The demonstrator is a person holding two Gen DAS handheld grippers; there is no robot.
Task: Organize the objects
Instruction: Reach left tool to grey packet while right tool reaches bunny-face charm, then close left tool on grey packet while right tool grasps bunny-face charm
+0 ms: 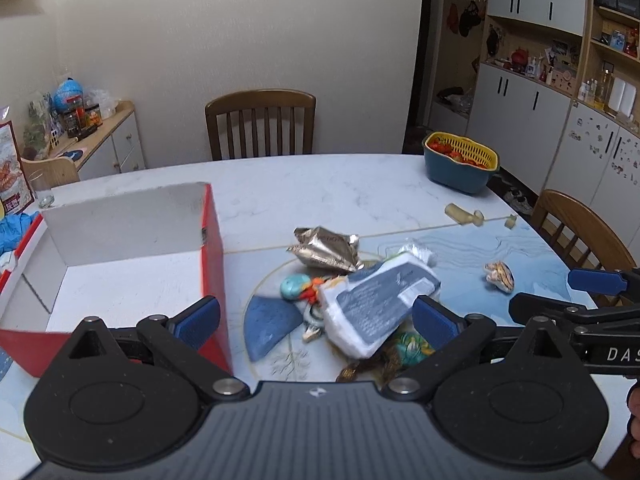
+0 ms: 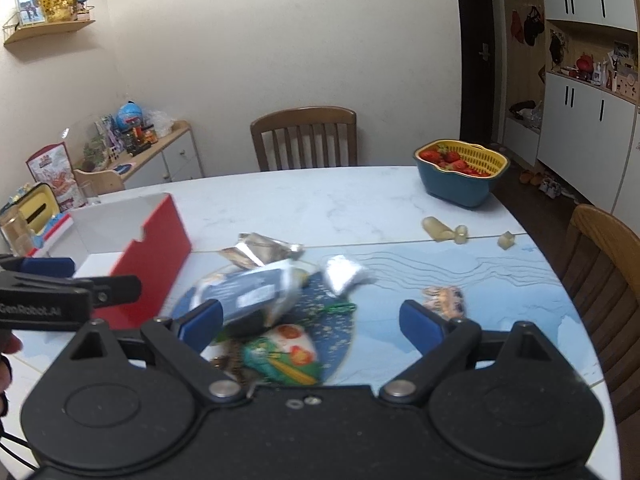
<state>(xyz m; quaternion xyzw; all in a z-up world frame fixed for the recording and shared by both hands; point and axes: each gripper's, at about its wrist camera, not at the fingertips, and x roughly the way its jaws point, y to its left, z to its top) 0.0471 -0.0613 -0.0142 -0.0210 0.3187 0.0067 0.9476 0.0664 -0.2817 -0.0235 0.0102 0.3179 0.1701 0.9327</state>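
Pouch, the white-and-grey one [image 1: 380, 304], lies just ahead of the left claw [image 1: 316, 316], jaws spread wide and empty, its long axis slanting away toward the right; right claw [image 2: 312, 320] equally wide, pouch off its left finger, red box [image 1: 214, 264] left of the pouch on the desk [image 1: 320, 188]

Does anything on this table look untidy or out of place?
Yes. A crumpled silver foil wrapper, a white-and-grey pouch and small trinkets lie heaped beside the open red box, whose visible inside is bare. A pale plastic bottle lies tipped over.
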